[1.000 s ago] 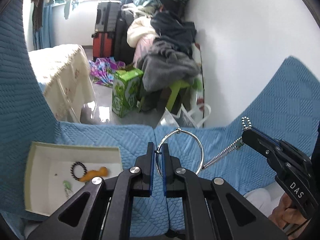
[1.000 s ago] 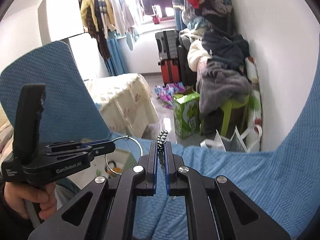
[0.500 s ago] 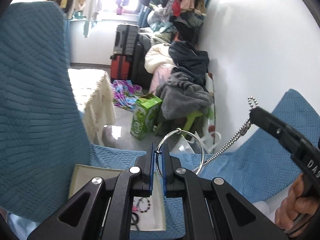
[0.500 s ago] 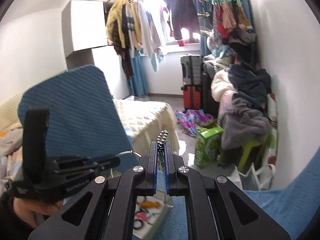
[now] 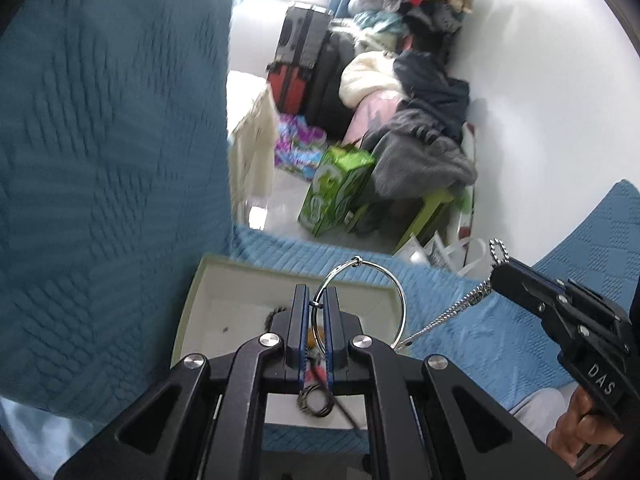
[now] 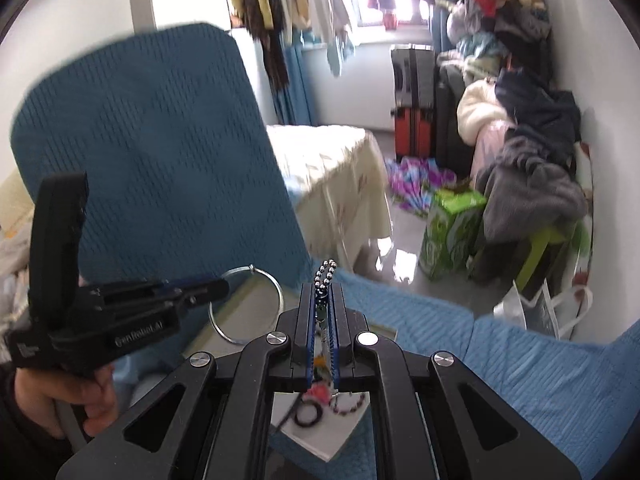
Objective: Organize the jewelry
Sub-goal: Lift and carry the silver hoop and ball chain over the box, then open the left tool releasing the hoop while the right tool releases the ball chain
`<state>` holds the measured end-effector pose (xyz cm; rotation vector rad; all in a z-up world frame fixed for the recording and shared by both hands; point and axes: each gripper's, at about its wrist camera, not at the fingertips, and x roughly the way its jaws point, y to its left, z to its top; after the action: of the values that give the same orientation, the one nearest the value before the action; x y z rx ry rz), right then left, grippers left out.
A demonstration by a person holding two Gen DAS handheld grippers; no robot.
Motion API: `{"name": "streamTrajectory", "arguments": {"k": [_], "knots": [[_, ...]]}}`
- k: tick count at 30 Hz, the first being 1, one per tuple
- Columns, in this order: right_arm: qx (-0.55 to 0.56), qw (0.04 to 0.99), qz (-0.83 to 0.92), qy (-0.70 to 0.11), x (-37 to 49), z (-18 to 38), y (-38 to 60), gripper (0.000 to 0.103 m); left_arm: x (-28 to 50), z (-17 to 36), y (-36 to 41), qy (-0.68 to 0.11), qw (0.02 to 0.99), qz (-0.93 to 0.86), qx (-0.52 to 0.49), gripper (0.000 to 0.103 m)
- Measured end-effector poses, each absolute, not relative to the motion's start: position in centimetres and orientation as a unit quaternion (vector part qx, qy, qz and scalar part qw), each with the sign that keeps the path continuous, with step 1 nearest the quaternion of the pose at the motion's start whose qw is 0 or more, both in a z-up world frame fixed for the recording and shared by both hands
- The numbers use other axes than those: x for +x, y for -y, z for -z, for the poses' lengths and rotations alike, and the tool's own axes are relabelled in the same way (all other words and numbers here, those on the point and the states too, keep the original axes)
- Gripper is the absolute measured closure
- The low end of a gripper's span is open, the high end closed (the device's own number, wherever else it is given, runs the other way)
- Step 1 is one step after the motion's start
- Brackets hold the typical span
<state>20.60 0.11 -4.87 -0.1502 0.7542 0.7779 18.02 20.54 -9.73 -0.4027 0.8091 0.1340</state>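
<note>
My left gripper (image 5: 315,304) is shut on a thin silver ring bracelet (image 5: 400,292), held above a white open box (image 5: 216,304) on the blue bedspread. The box holds a dark bead bracelet (image 5: 316,400) and small coloured pieces. My right gripper (image 6: 325,300) is shut on a silver ball chain (image 6: 326,270), whose loop sticks up past the fingertips. In the left wrist view the right gripper (image 5: 498,276) is to the right with the chain (image 5: 452,312) hanging down-left. In the right wrist view the left gripper (image 6: 220,286) holds the ring (image 6: 278,292) at left.
A tall blue cushion (image 5: 112,140) rises at left, close to the box. Beyond the bed edge are a green carton (image 5: 340,192), a pile of clothes (image 5: 416,152), suitcases (image 5: 296,60) and a cream-covered table (image 6: 332,160). The white wall (image 5: 540,100) is at right.
Both grippers have moved left and over the white box, still holding the ring and the chain. The box now lies right under the left gripper's fingers.
</note>
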Motion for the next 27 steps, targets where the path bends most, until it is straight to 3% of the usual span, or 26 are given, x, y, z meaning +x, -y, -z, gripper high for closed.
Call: {"name": "streamTrajectory", "arguments": {"k": [9, 16, 18, 21, 23, 25, 27], "knots": [[-0.072, 0.826, -0.337, -0.446, 20.5, 13.4, 0.0, 0.099, 17.9, 17.3, -21.2, -0.443, 0.868, -0.059, -0.218, 0.099], [-0.054, 0.810, -0.325, -0.485, 20.7, 16.0, 0.9, 0.097, 18.0, 19.0, -19.8, -0.463, 0.859, -0.056, -0.208, 0.095], [-0.045, 0.808, -0.330, -0.487, 20.8, 15.6, 1.2, 0.094, 18.2, 18.6, -19.4, -0.472, 0.855, -0.048, -0.209, 0.095], [-0.041, 0.816, -0.327, -0.474, 21.0, 13.8, 2.0, 0.076, 18.3, 16.8, -18.7, -0.461, 0.864, -0.055, -0.195, 0.094], [-0.034, 0.823, -0.329, -0.462, 21.2, 12.1, 2.5, 0.068, 18.3, 15.2, -18.6, -0.452, 0.869, -0.055, -0.195, 0.079], [-0.031, 0.832, -0.333, -0.443, 21.1, 9.8, 3.0, 0.067, 17.8, 13.0, -18.3, -0.432, 0.880, -0.063, -0.186, 0.054], [-0.028, 0.841, -0.334, -0.424, 20.9, 7.2, 3.5, 0.063, 17.0, 10.4, -18.0, -0.408, 0.893, -0.071, -0.178, 0.051]]}}
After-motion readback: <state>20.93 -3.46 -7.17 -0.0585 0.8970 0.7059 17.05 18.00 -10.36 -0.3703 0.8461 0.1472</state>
